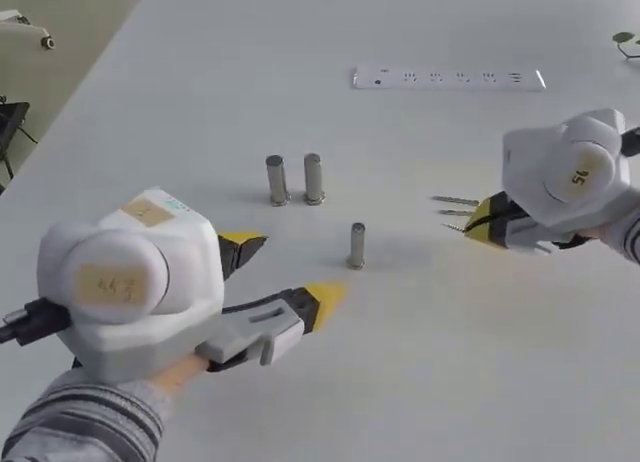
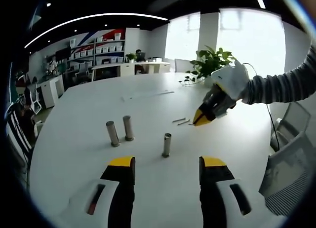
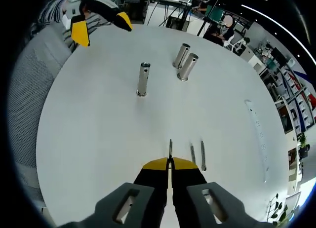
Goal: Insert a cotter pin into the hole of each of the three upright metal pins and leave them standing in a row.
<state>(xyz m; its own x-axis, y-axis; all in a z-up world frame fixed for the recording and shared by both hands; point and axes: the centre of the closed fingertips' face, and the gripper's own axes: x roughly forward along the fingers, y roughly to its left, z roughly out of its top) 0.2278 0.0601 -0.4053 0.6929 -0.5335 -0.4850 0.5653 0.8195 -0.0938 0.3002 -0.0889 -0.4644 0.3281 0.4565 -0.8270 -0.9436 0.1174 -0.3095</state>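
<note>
Three upright metal pins stand on the white table: two close together (image 1: 278, 180) (image 1: 314, 178) and a single one (image 1: 357, 246) nearer me. In the right gripper view the single pin (image 3: 143, 79) shows a hole near its top. My right gripper (image 1: 478, 222) is shut on a cotter pin (image 3: 170, 148) that sticks out from its tips, low over the table. Two more cotter pins (image 3: 192, 153) (image 3: 203, 155) lie just beside it. My left gripper (image 1: 290, 272) is open and holds nothing, a short way in front of the single pin (image 2: 167, 144).
A white power strip (image 1: 448, 78) lies at the far side of the table. A potted plant (image 2: 210, 62) stands at the table's far edge. The table's left edge (image 1: 70, 102) drops to the floor. Desks and shelves line the room behind.
</note>
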